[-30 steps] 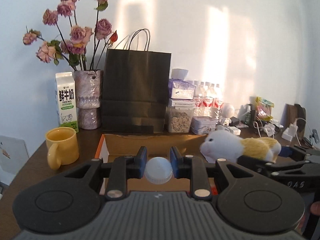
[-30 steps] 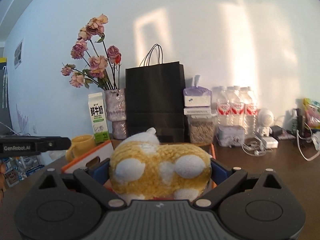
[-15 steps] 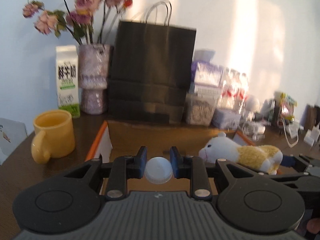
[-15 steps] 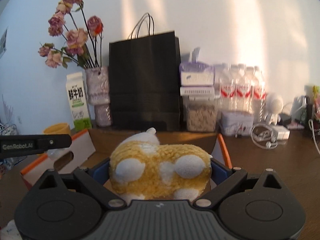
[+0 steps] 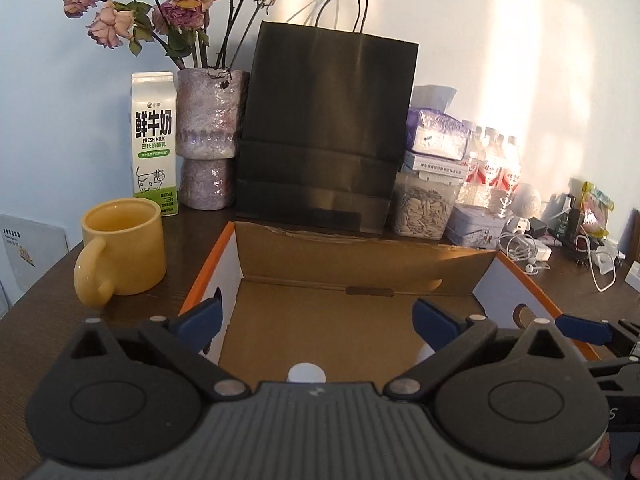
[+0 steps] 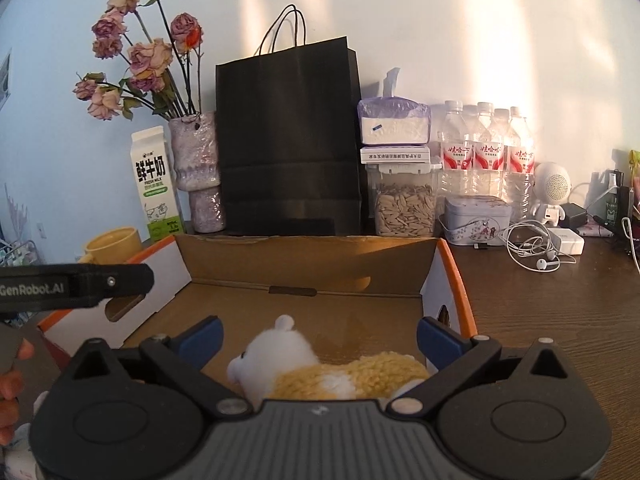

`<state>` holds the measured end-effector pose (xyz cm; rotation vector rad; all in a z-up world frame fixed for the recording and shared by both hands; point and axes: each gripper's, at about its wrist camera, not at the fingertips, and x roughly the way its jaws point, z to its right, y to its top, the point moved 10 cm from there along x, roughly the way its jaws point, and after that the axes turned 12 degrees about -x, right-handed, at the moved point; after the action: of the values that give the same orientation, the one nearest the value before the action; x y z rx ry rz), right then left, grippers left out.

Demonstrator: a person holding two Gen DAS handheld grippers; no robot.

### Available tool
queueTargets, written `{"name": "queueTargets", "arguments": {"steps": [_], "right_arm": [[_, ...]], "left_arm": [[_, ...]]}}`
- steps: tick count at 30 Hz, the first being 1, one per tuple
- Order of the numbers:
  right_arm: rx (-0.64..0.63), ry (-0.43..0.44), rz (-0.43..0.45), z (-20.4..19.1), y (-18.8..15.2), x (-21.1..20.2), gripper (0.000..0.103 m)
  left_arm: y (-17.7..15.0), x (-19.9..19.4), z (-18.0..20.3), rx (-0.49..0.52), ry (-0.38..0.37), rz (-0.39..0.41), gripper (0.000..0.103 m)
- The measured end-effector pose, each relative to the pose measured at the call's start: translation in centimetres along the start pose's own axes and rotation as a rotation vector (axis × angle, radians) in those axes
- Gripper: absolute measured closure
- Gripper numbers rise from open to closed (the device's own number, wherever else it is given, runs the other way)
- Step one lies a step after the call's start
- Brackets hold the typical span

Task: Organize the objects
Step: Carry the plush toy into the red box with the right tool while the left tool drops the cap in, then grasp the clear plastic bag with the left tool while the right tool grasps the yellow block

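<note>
Well, both claws, left (image 5: 316, 322) and right (image 6: 320, 338), gape over the cardboard box (image 6: 304, 268); plush toy (image 6: 320, 372) and white cap (image 5: 307, 372) lie inside, yellow mug (image 5: 120, 248) remains out.

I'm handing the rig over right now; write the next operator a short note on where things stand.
Left claw: open, empty, above the cardboard box.
Right claw: open, empty, above the same box.
White bottle cap: low in the left wrist view, over the box floor; the rest of that item is hidden behind the claw body.
Plush toy: lying on the box floor between the open right fingers, not gripped.
Done: both items are in the box.
Left: likely pull both claws back, then choose the next item; the yellow mug stands outside the box.
</note>
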<state>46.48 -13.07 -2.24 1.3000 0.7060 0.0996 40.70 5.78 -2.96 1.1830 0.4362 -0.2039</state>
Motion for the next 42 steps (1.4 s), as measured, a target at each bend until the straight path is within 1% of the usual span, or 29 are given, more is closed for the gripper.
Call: {"name": "queueTargets", "arguments": {"steps": [7,13,20,27,31,35,40,42], "right_arm": [[-0.016,0.0,0.011,-0.2,0.6,-0.7,0.0],[-0.031,-0.003,0.028,-0.4,1.8,-1.9,0.0],[-0.047,0.004,0.056,-1.1,2.8,-4.6,0.0],[-0.048,0.0,0.068,-1.7,2.3,-8.1,0.0],[-0.049,0.002,0.072,-2.1,1.3,-10.5,0.0],[-0.045,0.013,0.068,-2.4,-0.2,-13.0,0.0],[-0.043,0.026,0.041,-3.0,-3.3,-15.9,0.0],[-0.042,0.037,0.021,-3.3,-4.6,-16.9,0.0]], "left_arm": [[0.8,-0.9,0.8,0.008,-0.014,0.028,0.0],[1.8,-2.7,2.2,0.038,-0.036,0.051,0.0],[2.5,-6.0,2.2,0.064,-0.036,0.083,0.0],[2.1,-10.1,1.6,0.075,-0.037,0.105,0.0],[1.1,-12.4,1.0,0.067,-0.049,0.097,0.0],[-0.9,-14.7,0.3,0.068,-0.062,0.079,0.0],[-4.6,-17.3,-0.7,0.074,-0.066,0.04,0.0],[-6.4,-18.1,-1.4,0.078,-0.062,0.011,0.0]]}}
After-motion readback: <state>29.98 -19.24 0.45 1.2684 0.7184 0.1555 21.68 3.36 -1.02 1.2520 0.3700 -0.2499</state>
